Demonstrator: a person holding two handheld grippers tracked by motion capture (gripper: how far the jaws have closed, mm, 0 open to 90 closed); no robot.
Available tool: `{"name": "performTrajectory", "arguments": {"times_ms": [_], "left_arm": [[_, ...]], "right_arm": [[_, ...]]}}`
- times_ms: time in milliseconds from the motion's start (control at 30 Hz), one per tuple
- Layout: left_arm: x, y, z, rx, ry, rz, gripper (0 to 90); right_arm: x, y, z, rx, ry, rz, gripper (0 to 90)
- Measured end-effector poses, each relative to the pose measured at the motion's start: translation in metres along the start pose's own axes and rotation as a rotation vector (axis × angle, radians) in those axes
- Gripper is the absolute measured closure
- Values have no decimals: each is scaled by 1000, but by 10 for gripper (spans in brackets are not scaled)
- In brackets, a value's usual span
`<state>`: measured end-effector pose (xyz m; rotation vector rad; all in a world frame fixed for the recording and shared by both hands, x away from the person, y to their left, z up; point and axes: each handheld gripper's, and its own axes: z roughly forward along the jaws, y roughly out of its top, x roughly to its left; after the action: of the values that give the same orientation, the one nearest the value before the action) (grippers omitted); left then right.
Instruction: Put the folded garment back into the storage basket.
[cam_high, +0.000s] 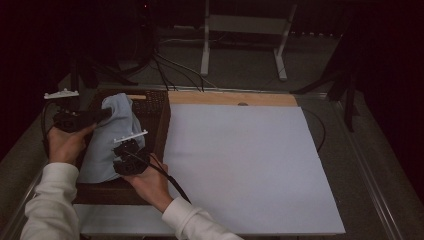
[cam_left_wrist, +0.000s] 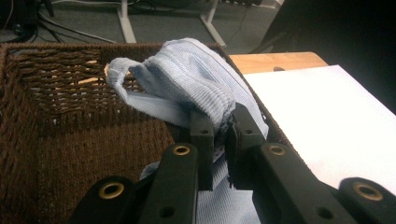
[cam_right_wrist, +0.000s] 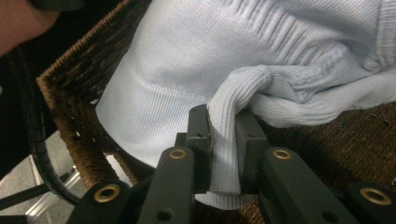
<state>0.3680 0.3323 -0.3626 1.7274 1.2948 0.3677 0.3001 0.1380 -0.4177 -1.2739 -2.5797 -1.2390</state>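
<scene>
A pale blue knitted garment (cam_high: 112, 135) hangs in a heap over a dark brown wicker basket (cam_high: 160, 107) at the table's left. My left gripper (cam_high: 102, 115) is shut on the cloth's upper fold; in the left gripper view the garment (cam_left_wrist: 191, 79) bunches between the black jaws of that gripper (cam_left_wrist: 220, 140), above the basket (cam_left_wrist: 70, 121). My right gripper (cam_high: 131, 150) is shut on a ribbed edge lower down; in the right gripper view a fold of the garment (cam_right_wrist: 261, 51) is pinched between the jaws of that gripper (cam_right_wrist: 224, 140), and the basket wall (cam_right_wrist: 70, 98) is behind it.
A large white sheet (cam_high: 245, 165) covers the table right of the basket, with a strip of wooden board (cam_high: 235, 98) along its far edge. Cables (cam_high: 170, 70) and a white metal stand (cam_high: 245, 30) lie on the floor beyond the table.
</scene>
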Motion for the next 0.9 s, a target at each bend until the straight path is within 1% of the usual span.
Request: {"name": "performTrajectory", "arguments": {"times_ms": [33, 67, 167, 333, 433, 467, 500, 533, 567, 600, 633, 667, 700, 733, 767, 800, 833, 867, 900], "left_arm": [[1, -1, 0, 3, 2, -2, 830], [2, -2, 0, 3, 1, -4, 830], [3, -3, 1, 10, 4, -8, 830], [6, -4, -1, 16, 9, -9, 829], [7, -5, -1, 19, 9, -12, 827], [7, -5, 0, 27, 22, -17, 819], [7, -5, 0, 27, 22, -17, 776], [9, -5, 1, 28, 25, -32, 776], [11, -5, 3, 34, 24, -66, 479], [13, -5, 5, 45, 27, -89, 367], [12, -5, 7, 55, 55, -80, 253], [11, -5, 8, 61, 79, -77, 198], [10, -6, 9, 62, 83, -76, 198], [9, -5, 10, 62, 98, -73, 144], [9, -5, 10, 57, 106, -71, 129], [8, -5, 10, 54, 107, -73, 129], [8, -5, 11, 52, 117, -71, 88], [7, -5, 11, 50, 124, -69, 88], [7, -5, 11, 48, 120, -71, 80]], "right_arm": [[1, 0, 1, 4, -5, -2, 802], [2, 0, 2, 9, -16, -18, 802], [3, 0, 3, 17, -18, -19, 802], [8, -1, 5, 35, -22, -48, 800], [10, -1, 6, 42, -32, -54, 798], [10, -1, 6, 47, -40, -63, 780], [11, -1, 6, 55, -40, -68, 709], [11, -1, 6, 55, -40, -68, 709], [11, -1, 6, 63, 9, -52, 449], [12, -1, 4, 38, 19, -69, 380], [12, -2, 2, -2, 4, -96, 322], [13, -2, -1, -35, -19, -121, 283], [13, -2, -1, -35, -19, -121, 283], [13, -2, -4, -55, -46, -143, 224], [13, -2, -5, -62, -54, -147, 203], [13, -2, -5, -62, -54, -147, 203], [12, -3, -7, -74, -44, -147, 179], [12, -3, -7, -74, -44, -147, 179], [11, -3, -7, -75, -35, -149, 172]]}}
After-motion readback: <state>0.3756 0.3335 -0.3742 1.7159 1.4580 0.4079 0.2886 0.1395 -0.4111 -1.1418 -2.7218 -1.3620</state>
